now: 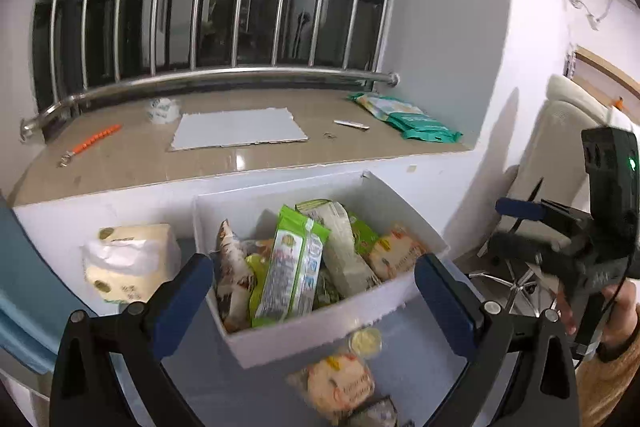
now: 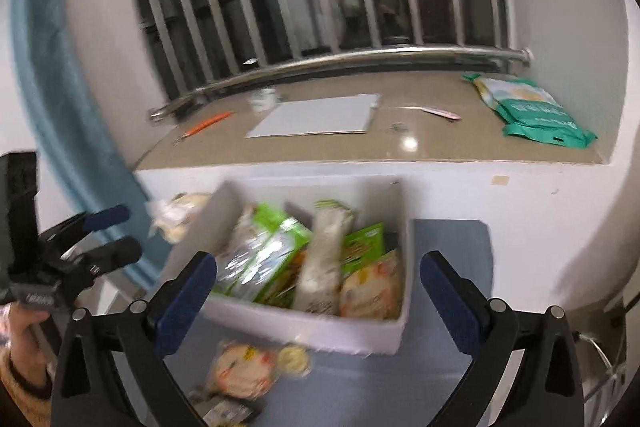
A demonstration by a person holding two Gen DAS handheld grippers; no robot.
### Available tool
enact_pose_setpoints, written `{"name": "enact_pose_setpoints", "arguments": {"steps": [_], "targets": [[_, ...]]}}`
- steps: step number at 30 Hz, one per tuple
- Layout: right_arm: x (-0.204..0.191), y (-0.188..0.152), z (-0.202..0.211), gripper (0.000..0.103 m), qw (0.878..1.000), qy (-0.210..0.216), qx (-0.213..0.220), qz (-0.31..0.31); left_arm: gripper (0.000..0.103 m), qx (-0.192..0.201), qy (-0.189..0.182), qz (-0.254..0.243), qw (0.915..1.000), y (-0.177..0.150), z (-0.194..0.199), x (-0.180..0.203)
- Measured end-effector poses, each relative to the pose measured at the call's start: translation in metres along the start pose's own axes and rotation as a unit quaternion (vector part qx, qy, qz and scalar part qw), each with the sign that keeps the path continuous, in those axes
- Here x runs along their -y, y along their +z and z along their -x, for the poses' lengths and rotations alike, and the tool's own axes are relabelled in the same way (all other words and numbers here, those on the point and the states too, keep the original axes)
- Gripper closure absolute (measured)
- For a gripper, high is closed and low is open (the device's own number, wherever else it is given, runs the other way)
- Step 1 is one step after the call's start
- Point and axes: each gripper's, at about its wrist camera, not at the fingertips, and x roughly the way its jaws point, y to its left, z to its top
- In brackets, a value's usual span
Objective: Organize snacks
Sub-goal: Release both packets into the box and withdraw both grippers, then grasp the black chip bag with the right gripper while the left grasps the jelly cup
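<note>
Both my left claw [image 1: 314, 291] and right claw [image 2: 318, 287] hang wide open and empty over the white box [image 1: 320, 337], since most snack packets [image 1: 294, 267] already stand inside.

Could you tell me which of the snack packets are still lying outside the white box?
The orange-and-white packet and the small round yellow snack on the table before the white box.

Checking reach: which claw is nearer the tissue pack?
Left. The left claw has the tissue pack just beside its left finger; the right claw sits across the white bin from it.
</note>
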Motion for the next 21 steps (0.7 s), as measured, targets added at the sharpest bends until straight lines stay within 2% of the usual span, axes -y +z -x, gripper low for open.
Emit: {"name": "enact_pose_setpoints", "arguments": {"steps": [3,5,9,12,15,21], "targets": [[-0.026,-0.038,0.022,0.0,0.999,0.011,-0.002,0.033,0.0,0.007,0.004,-0.008,0.9999,-0.029,0.029,0.007],[-0.035,-0.062,0.029,0.0,0.999,0.022,-0.009,0.032,0.0,0.009,0.004,-0.007,0.9999,-0.047,0.041,0.01],[-0.045,-0.118,0.04,0.0,0.998,0.053,-0.027,-0.004,0.0,0.017,0.001,0.018,0.9997,-0.096,0.072,0.011],[-0.047,-0.151,0.044,0.0,0.997,0.059,-0.035,-0.031,0.0,0.013,-0.008,0.047,0.9988,-0.126,0.085,0.01],[-0.047,-0.175,0.046,0.0,0.995,0.07,-0.042,-0.065,0.0,0.008,-0.015,0.059,0.9981,-0.15,0.091,0.013],[-0.051,-0.194,0.031,0.0,0.988,0.1,-0.067,-0.102,0.0,-0.001,-0.022,0.066,0.9976,-0.178,0.098,0.022]]}}
